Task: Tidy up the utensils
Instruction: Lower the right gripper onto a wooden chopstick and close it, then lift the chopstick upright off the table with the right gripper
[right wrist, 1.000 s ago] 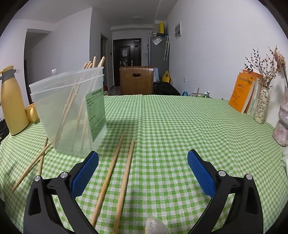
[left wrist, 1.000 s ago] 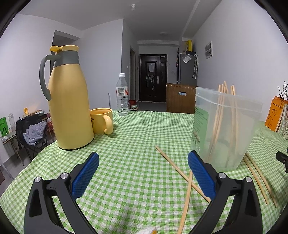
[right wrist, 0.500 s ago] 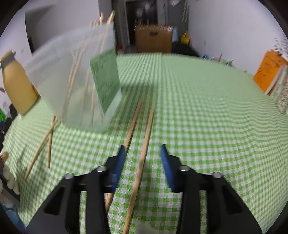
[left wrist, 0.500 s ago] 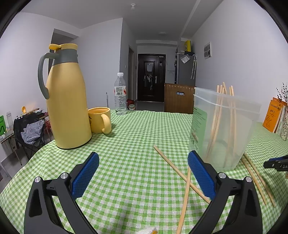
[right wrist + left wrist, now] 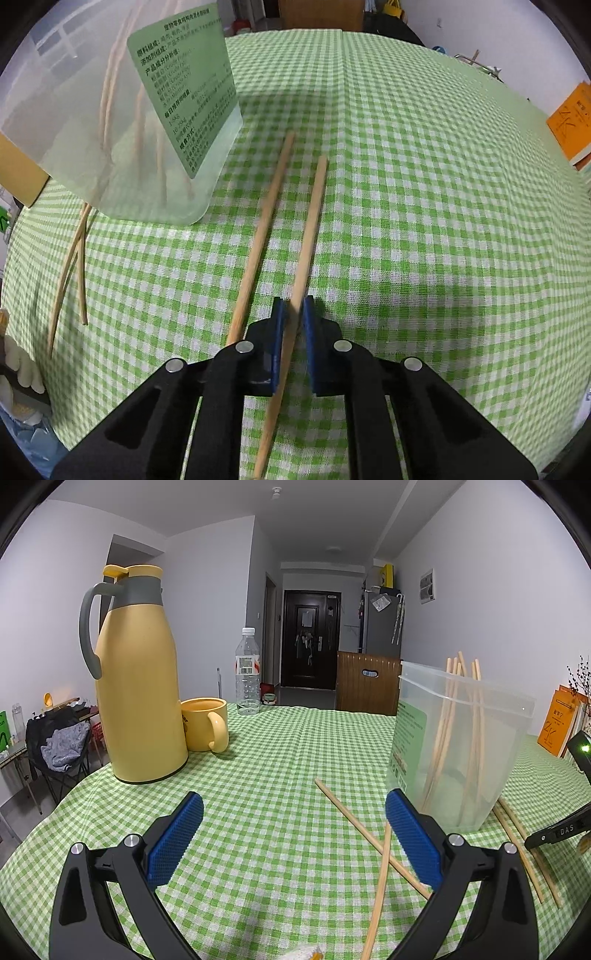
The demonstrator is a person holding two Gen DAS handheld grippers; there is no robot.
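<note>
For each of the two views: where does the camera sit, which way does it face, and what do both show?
Left wrist: sits on the left gripper, facing level across the table toward the thermos; open jaws show.
Right wrist: sits on the right gripper, tilted down at the tablecloth; jaws clamp one chopstick.
Shared: the plastic container holding chopsticks.

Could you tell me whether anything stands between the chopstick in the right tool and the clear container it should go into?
Nothing visible blocks the way. The right tool is shut on one chopstick; a second chopstick lies beside it on the cloth, toward the clear container, which is open at the top with other chopsticks standing inside.
</note>
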